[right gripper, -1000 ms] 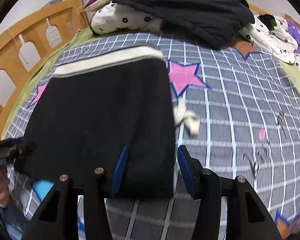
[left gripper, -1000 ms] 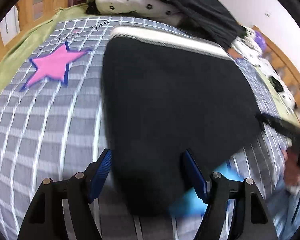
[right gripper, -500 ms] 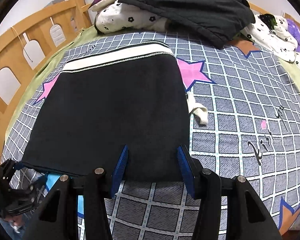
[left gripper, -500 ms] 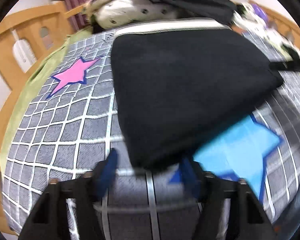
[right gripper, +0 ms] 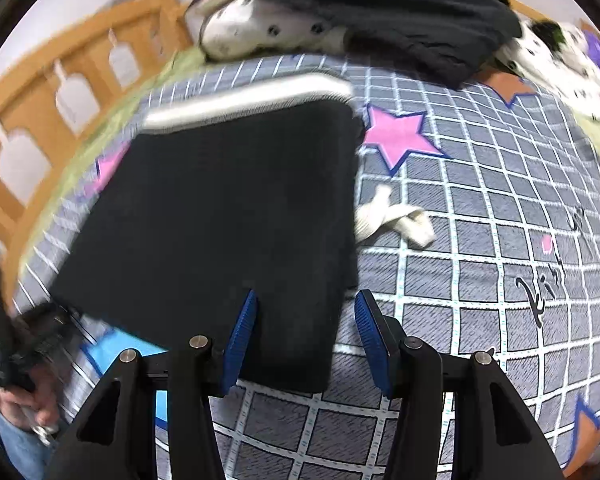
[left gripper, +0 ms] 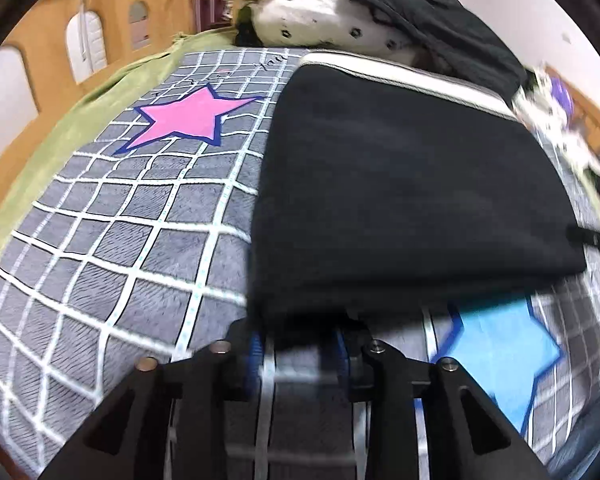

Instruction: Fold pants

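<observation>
The bed (left gripper: 100, 240) wears a grey cover with a white grid, printed with pink stars (left gripper: 184, 120), a blue star (left gripper: 500, 352) and an orange one (right gripper: 512, 86). A green sheet (left gripper: 60, 136) shows along its edge by the wooden rail (right gripper: 40, 128). The folded black pants (left gripper: 400, 200) lie flat on the cover, their white waistband (left gripper: 400, 76) at the far side, their near edge over part of the blue star. A white strap (right gripper: 392, 220) lies just beside them. At the far end sit a spotted pillow (left gripper: 320, 28), a black garment (right gripper: 380, 4) on top of it, and more spotted bedding (right gripper: 552, 56).
</observation>
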